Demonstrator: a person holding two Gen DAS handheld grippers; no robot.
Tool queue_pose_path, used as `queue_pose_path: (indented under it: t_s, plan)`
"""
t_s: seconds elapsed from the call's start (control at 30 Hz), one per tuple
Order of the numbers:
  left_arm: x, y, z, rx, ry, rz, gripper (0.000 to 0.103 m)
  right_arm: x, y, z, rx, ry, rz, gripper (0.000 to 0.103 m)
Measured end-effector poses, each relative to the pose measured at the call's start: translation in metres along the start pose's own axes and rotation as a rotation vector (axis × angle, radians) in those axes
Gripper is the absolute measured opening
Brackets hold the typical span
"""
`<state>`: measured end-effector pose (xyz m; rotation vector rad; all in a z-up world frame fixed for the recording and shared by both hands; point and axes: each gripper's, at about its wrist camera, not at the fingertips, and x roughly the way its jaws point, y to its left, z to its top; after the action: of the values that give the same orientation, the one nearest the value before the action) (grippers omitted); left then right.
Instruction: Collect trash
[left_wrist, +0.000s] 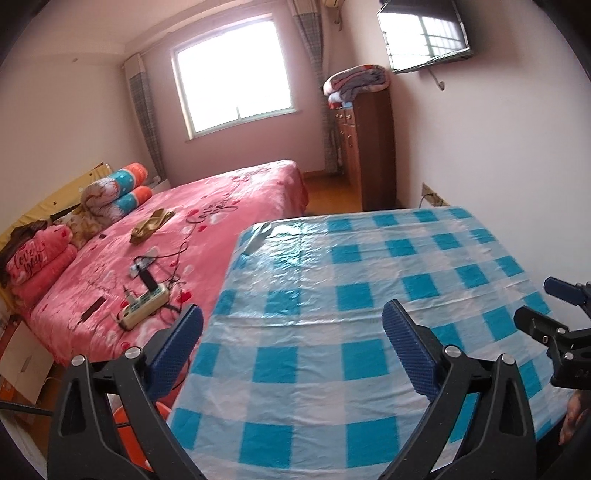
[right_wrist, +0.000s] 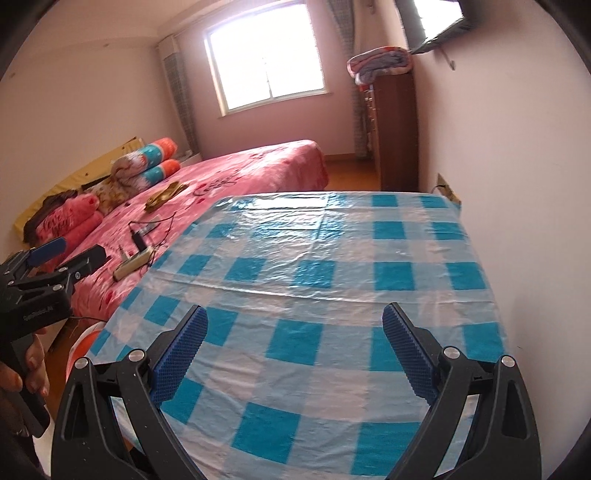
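A table with a blue-and-white checked plastic cloth (left_wrist: 369, 295) fills the foreground of both wrist views, and I see no piece of trash on it. My left gripper (left_wrist: 293, 321) hangs over the table's near left part, open wide with nothing between its blue pads. My right gripper (right_wrist: 295, 321) hangs over the near middle of the cloth (right_wrist: 314, 277), also open and empty. The right gripper (left_wrist: 535, 301) shows at the right edge of the left wrist view. The left gripper (right_wrist: 81, 247) shows at the left edge of the right wrist view, held by a hand (right_wrist: 33, 365).
Left of the table stands a bed with a pink sheet (left_wrist: 221, 206), bearing a power strip (left_wrist: 144, 306), cables, and pillows. An orange round thing (right_wrist: 83, 343) sits low by the table's left edge, mostly hidden. A wooden cabinet (left_wrist: 373, 147) with folded blankets stands against the right wall.
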<state>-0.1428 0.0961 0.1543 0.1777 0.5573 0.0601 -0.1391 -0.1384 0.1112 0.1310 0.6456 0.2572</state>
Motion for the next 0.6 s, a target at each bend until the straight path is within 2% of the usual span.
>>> queue_pose_path:
  t_s: [0.23,0.6]
  plan:
    - [0.002,-0.029,0.009,-0.001,-0.017,-0.062,0.098,-0.015,-0.026,-0.003,0.023,-0.035,-0.071,0.094]
    - [0.006,-0.061,0.016,-0.001,-0.035,-0.125,0.099,-0.032,-0.060,-0.006,0.079,-0.070,-0.128,0.094]
